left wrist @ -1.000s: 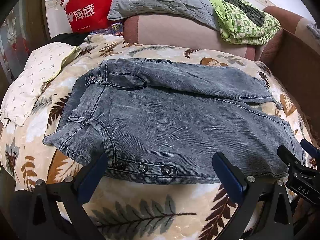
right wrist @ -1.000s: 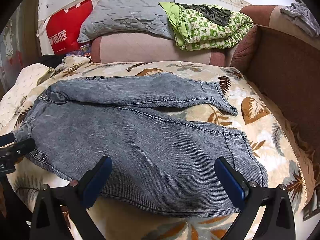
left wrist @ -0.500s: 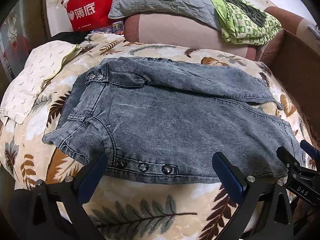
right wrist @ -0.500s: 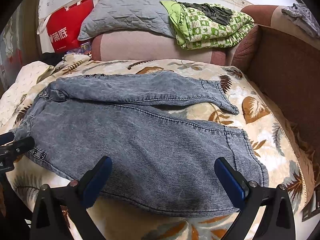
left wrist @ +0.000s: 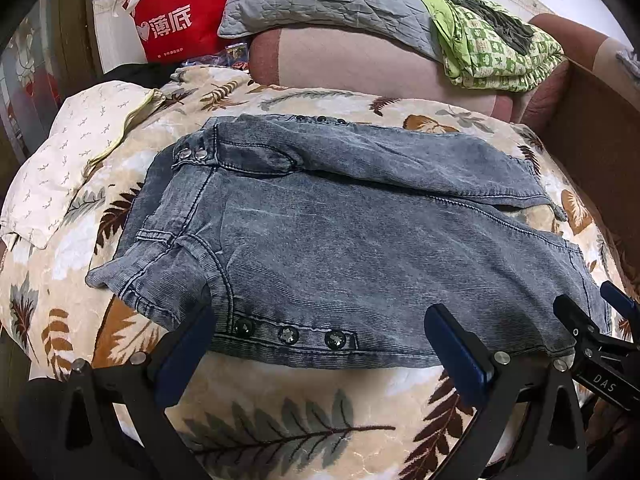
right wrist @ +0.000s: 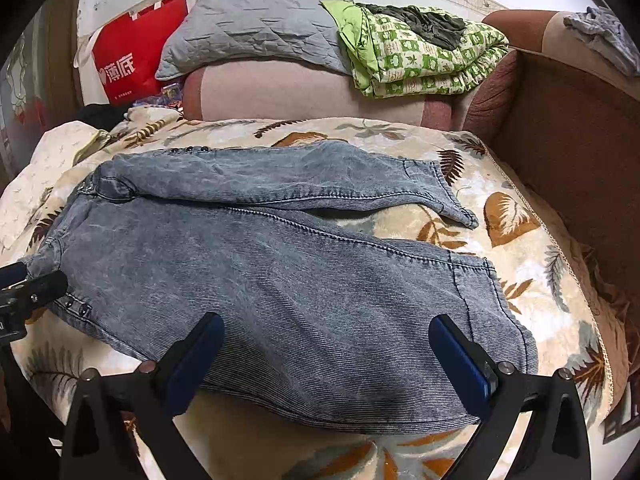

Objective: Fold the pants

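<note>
The faded grey-blue denim pants [right wrist: 280, 280] lie spread flat on the cream fleece blanket printed with brown and grey leaves [left wrist: 280, 432], waistband to the left, 2 legs running to the right, which looks like a layout meant to let each tool take 1 end of the near edge for a lengthwise fold. The near leg lies directly ahead of both tools, the far leg beyond it, angled slightly away so a wedge of blanket shows between the hems. The left gripper [left wrist: 316, 344] sits at the waist end, its blue-padded fingers [left wrist: 456, 360] spread wide, 1 either side of the row of 3 dark metal studs [left wrist: 290, 334] on the side seam; the left pad appears to overlap the denim edge, though contact cannot be confirmed, and nothing is pinched. The right gripper [right wrist: 324, 360] sits further toward the hem, jaws likewise fully spread and empty, straddling the near edge of the near leg. Beyond the pants, far from both tools, a folded green-and-white patterned quilt [right wrist: 420, 60] and a grey quilted pillow [right wrist: 256, 32] rest on the pink sofa back, clear of the fold. My guess is both will close on this edge next.
</note>
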Demonstrator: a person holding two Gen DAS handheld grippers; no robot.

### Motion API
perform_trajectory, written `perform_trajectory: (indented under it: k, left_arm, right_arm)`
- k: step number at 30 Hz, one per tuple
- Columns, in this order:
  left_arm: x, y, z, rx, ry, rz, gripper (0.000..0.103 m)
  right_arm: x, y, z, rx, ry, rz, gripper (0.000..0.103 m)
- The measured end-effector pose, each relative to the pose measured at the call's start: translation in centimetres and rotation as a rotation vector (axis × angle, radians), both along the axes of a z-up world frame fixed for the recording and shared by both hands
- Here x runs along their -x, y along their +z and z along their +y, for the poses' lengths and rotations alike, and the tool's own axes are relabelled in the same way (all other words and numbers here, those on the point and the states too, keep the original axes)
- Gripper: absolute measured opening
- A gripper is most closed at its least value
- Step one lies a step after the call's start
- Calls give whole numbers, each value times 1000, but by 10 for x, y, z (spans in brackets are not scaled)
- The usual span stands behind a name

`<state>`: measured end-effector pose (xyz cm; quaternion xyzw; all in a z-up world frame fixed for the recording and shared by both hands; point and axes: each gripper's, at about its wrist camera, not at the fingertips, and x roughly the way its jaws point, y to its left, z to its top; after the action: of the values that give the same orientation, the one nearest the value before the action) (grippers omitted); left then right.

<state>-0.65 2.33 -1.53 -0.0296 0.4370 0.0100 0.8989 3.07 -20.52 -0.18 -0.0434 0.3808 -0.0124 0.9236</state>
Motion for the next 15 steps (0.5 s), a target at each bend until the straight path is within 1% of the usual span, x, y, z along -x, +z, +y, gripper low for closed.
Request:
perform_trajectory:
  k: [12,15]
  left_arm:
    - [4,0,10,10,18,-3,103]
    - [4,-2,16,28,27,8,103]
  right_arm:
    - [1,-3,2,16,2,5,103]
    - [1,-4,1,15,-1,11,103]
